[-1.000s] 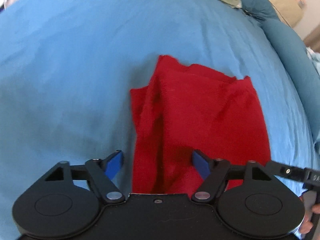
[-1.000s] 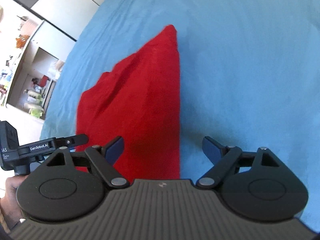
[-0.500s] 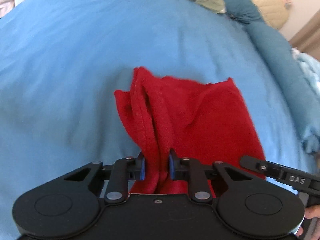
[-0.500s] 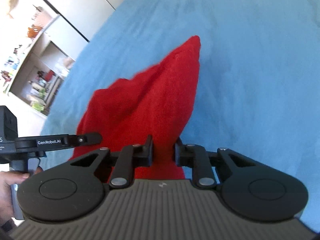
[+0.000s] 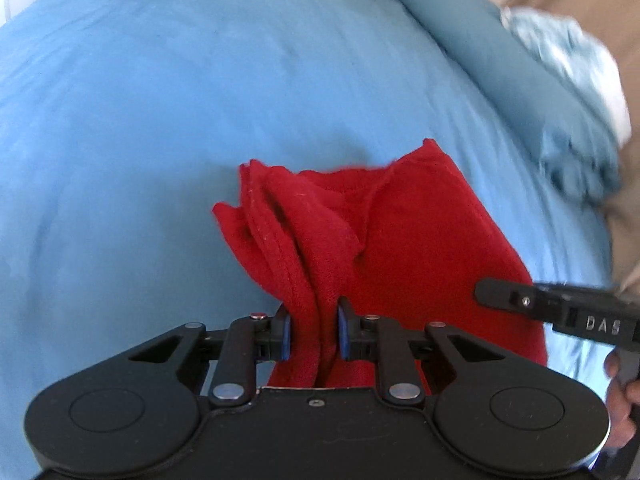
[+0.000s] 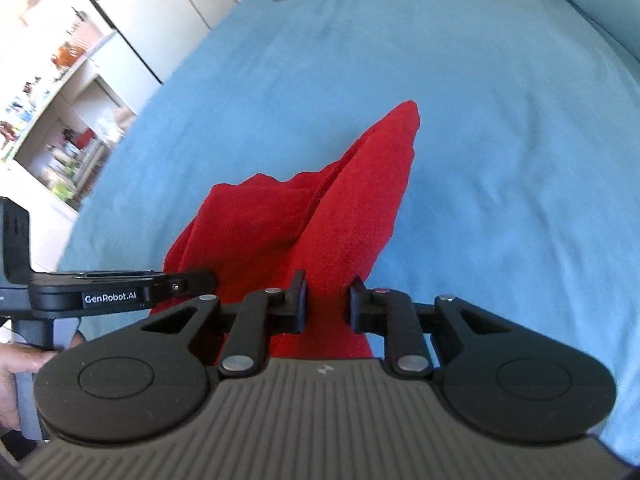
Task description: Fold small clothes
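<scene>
A: Where's the red cloth?
B: On the blue bed, its near edge lifted and bunched.
A: The jaws?
B: Left gripper clamped on a near fold; right gripper clamped on the other near corner.

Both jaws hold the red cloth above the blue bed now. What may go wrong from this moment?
1. The left gripper pinches a bunched, layered edge of the red cloth; a layer may slip out.
2. Wrinkles near that grip may get folded in.
3. The right gripper grips a narrow part, so the far corner may sag unevenly onto the blue bed.
</scene>
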`<action>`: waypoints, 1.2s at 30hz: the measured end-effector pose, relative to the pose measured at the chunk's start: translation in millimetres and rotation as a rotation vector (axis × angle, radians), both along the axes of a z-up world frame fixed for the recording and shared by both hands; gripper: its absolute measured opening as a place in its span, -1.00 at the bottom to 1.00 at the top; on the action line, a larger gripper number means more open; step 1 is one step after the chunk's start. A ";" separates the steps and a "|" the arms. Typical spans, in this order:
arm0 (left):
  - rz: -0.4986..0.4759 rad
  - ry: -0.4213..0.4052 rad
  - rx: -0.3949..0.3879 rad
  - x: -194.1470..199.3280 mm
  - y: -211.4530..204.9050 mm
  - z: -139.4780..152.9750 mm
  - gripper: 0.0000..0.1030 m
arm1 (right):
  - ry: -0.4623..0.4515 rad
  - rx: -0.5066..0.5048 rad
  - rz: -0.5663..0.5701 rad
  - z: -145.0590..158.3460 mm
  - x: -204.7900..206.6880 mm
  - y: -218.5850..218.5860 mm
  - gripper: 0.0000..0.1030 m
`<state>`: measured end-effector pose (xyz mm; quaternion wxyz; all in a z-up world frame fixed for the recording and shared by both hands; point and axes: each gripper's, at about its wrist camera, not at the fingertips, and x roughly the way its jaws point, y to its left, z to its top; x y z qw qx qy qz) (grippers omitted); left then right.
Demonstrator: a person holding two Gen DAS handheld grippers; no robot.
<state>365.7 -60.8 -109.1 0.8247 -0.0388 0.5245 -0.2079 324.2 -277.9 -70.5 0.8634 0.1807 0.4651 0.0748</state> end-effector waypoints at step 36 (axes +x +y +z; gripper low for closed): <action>0.120 -0.457 0.329 -131.0 12.6 41.9 0.85 | -0.191 -0.285 -0.100 9.8 -116.2 -5.3 1.00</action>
